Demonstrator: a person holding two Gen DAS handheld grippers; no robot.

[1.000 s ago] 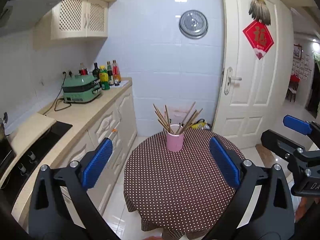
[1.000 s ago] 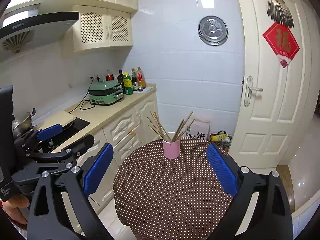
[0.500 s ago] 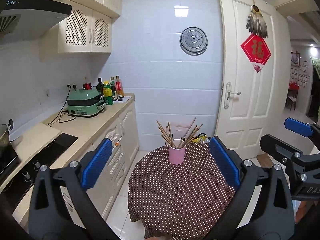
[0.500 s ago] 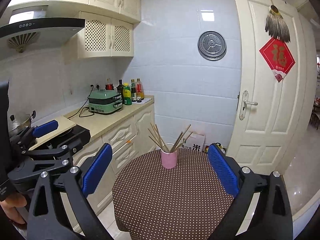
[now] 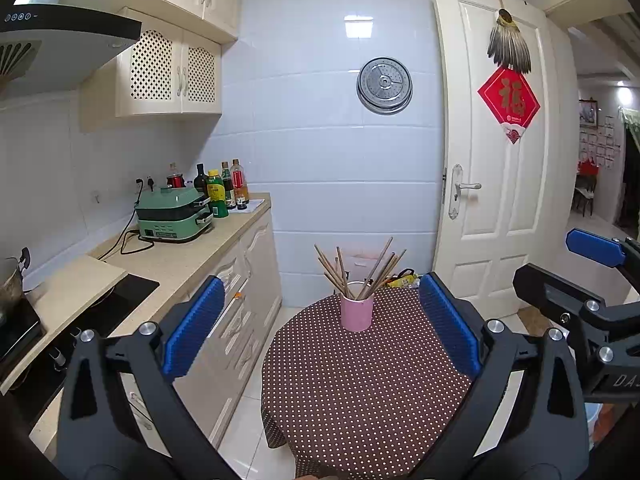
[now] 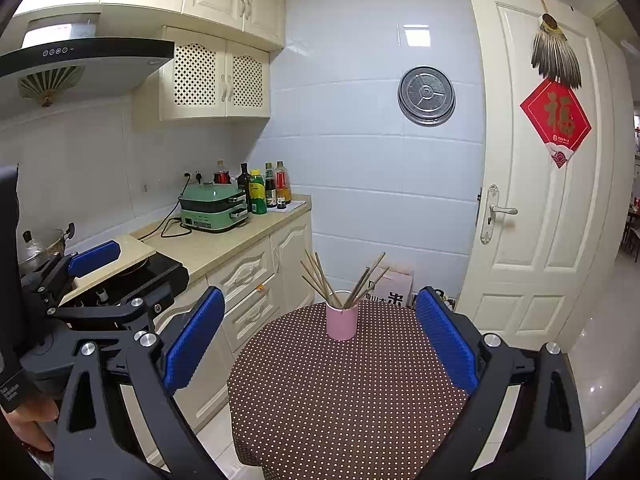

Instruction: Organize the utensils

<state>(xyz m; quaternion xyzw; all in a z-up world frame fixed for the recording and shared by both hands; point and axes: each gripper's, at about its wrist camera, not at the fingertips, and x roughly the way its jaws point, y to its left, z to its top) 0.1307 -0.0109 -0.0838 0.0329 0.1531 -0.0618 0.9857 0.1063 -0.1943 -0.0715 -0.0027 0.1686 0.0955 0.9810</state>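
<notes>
A pink cup (image 5: 356, 312) stands upright near the far edge of a round table with a brown dotted cloth (image 5: 360, 392). Several wooden chopsticks (image 5: 360, 272) fan out of the cup. The cup (image 6: 342, 320) and chopsticks (image 6: 340, 280) also show in the right wrist view on the same table (image 6: 340, 400). My left gripper (image 5: 320, 328) is open and empty, held well back from the cup above the table's near side. My right gripper (image 6: 318, 336) is open and empty, equally far back. Each gripper shows at the edge of the other's view.
A kitchen counter (image 5: 192, 256) runs along the left with a green cooker (image 5: 172, 220), several bottles (image 5: 222, 192) and a black hob (image 5: 100, 304). A cream door (image 5: 492, 184) stands at the right. A box sits on the floor behind the table (image 6: 394, 288).
Both views have tilted upward and drawn back, so the table and cup sit lower and more of the wall shows. Both grippers stay open and empty.
</notes>
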